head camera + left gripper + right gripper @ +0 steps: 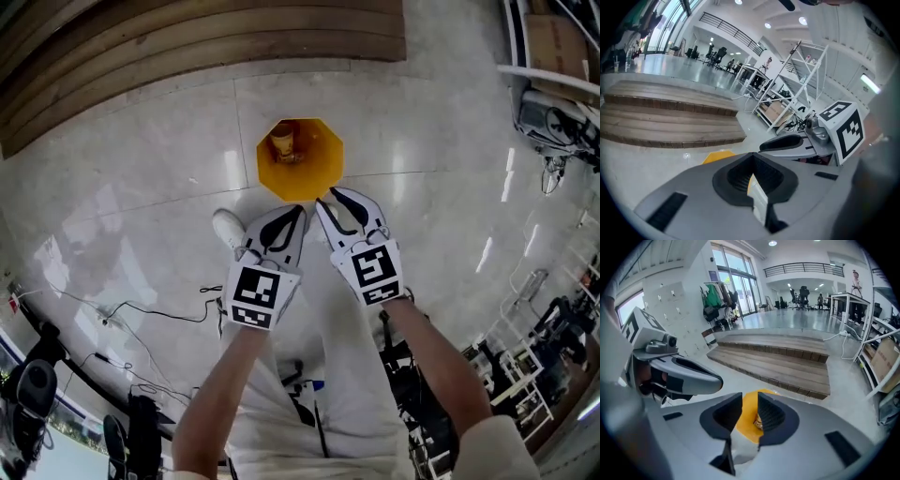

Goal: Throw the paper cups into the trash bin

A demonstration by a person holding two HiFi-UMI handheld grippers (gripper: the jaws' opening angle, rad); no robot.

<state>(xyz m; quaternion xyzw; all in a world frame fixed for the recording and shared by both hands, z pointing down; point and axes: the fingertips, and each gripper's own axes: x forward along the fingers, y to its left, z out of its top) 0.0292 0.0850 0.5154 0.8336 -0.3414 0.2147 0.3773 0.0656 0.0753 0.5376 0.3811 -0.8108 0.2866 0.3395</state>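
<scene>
A yellow trash bin (323, 164) stands on the pale floor, with a crumpled paper cup (282, 143) lying inside it. Both grippers hover side by side over its near rim. My left gripper (298, 212) has its jaws together and holds nothing; in the left gripper view (751, 180) only a sliver shows between the pads, with a corner of the bin (717, 156) beyond. My right gripper (328, 199) stands slightly open with nothing between its pads. Through that gap (750, 400), the right gripper view looks down onto the bin (746, 420) and the cup (759, 422).
Wooden steps (187, 47) run along the far side behind the bin. The person's white shoe (228, 227) rests on the floor left of the bin. Cables (141, 314) trail at the lower left. Metal shelving (553, 94) lines the right side.
</scene>
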